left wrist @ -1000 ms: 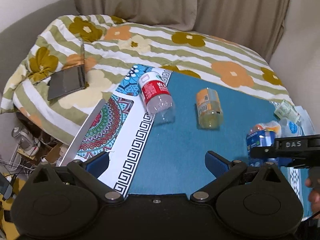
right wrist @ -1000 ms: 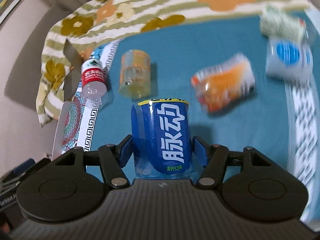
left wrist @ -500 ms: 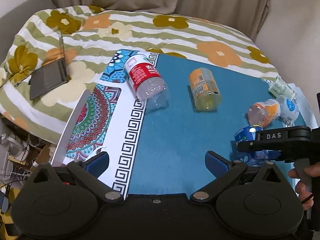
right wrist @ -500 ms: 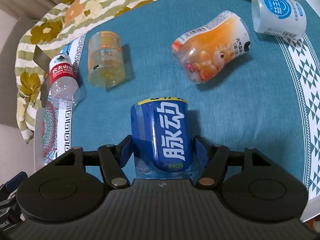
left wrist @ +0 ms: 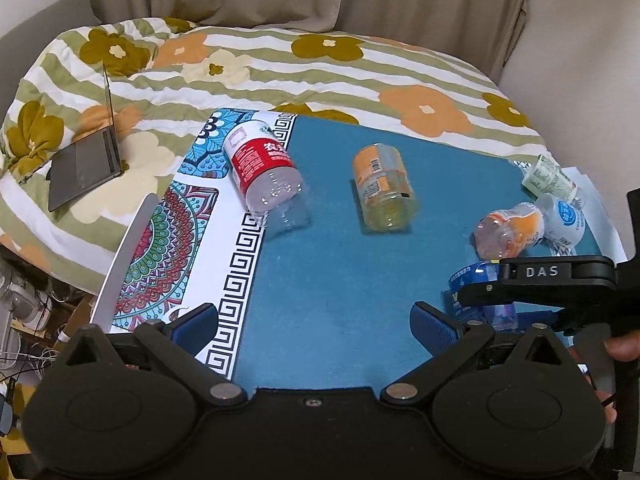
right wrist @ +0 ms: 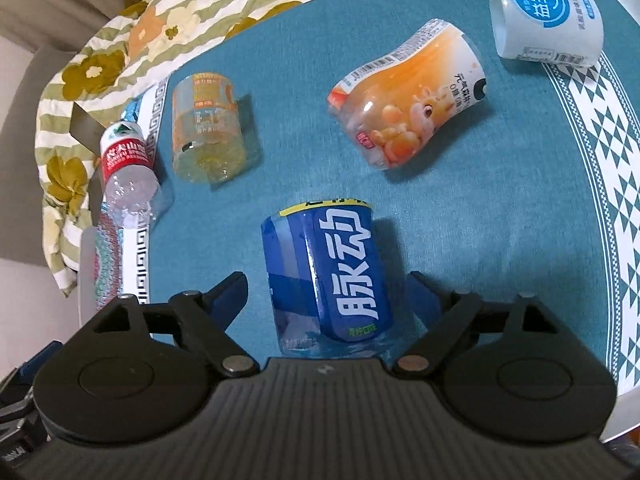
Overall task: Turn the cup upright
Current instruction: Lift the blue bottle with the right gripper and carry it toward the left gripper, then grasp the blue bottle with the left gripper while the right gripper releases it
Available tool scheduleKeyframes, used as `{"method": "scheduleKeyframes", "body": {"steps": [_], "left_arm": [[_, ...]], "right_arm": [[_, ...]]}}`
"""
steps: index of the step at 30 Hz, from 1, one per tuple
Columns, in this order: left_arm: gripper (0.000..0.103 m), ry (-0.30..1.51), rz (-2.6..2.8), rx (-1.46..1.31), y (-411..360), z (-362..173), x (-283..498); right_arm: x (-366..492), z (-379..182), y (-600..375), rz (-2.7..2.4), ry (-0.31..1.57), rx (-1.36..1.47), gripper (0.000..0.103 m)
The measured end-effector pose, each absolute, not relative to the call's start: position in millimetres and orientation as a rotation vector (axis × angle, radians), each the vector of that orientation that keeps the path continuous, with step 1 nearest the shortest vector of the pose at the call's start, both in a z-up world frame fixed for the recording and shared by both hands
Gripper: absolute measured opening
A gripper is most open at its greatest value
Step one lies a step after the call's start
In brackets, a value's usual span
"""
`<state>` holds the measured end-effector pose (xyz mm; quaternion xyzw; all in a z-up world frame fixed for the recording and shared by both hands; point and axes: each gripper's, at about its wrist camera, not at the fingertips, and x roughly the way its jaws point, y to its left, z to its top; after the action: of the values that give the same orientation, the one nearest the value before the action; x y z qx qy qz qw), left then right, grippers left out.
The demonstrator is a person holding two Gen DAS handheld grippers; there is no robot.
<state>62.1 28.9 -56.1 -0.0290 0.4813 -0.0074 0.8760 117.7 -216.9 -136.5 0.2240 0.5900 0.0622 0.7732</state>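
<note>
A blue cup [right wrist: 326,276] cut from a bottle stands upright on the teal mat [right wrist: 460,184], between the fingers of my right gripper [right wrist: 326,300]. The jaws stand apart from its sides, so the gripper is open. In the left wrist view the blue cup [left wrist: 476,280] shows partly behind the right gripper's black body [left wrist: 552,280]. My left gripper [left wrist: 316,320] is open and empty above the mat's near edge.
Several other cut bottle cups lie on their sides: a red-labelled one [left wrist: 266,176], a yellow one [left wrist: 384,188], an orange one [right wrist: 408,96], a white-blue one [right wrist: 546,20]. A laptop [left wrist: 86,160] rests on the floral quilt to the left.
My right gripper's jaws have opened away from the blue cup, which now stands free on the mat. The left gripper has shifted its view slightly.
</note>
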Motion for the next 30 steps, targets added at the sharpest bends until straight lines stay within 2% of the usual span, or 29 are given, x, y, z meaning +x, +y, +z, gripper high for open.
{"method": "scheduleKeyframes", "body": {"steps": [7,13,16,20,30], "left_arm": [[0.103,1.0,-0.037,-0.075,4,-37,71],[0.103,1.099,-0.115,-0.07,-42,-39,98],[0.102,1.184,-0.141,-0.091,-64,-50,117],[0.1,1.273,-0.163,-0.101,-94,-69,142],[0.083,1.436,-0.142,-0.07,-132,-123,176]], "right_arm": [[98,-90,-258,0.171,1.163,0.514,0.103],[70,-63,-299,0.145,1.019,0.327,0.103],[58,-67,-314,0.161,1.0,0.244,0.103],[46,-85,-340,0.181,1.007,0.273,0.103],[42,-123,-374,0.232,1.06,0.377,0.103]]}}
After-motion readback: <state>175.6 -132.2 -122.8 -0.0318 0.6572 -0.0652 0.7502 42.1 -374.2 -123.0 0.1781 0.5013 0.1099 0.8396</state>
